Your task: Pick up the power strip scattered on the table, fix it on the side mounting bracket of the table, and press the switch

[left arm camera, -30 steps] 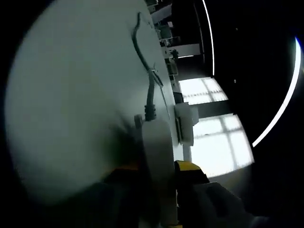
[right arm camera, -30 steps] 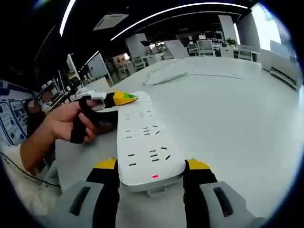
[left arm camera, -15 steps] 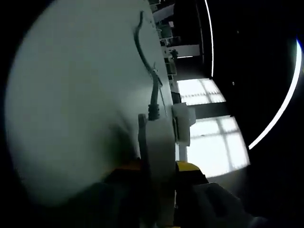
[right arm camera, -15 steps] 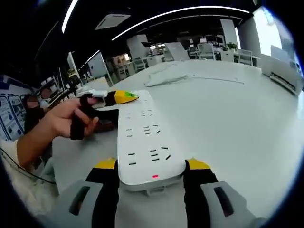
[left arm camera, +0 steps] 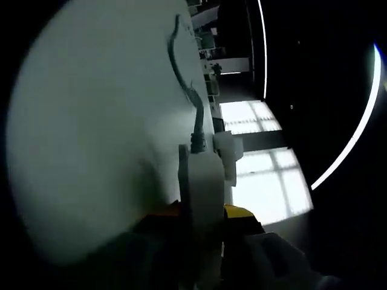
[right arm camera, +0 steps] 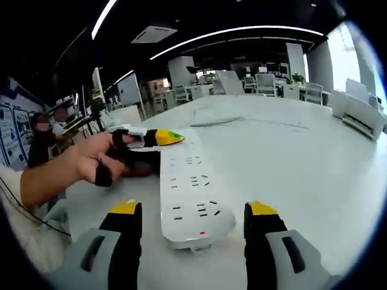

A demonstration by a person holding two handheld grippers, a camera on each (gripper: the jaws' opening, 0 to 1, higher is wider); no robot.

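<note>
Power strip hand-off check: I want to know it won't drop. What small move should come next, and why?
Probably draw the right gripper back. It stands open, fingers clear of the power strip on both sides, while the left gripper is shut on the strip's cable end, with the bracket just beyond it.

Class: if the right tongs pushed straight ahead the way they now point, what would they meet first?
Probably the near end of the power strip, which lies on the table between the open right tongs. Depth is hard to judge.
</note>
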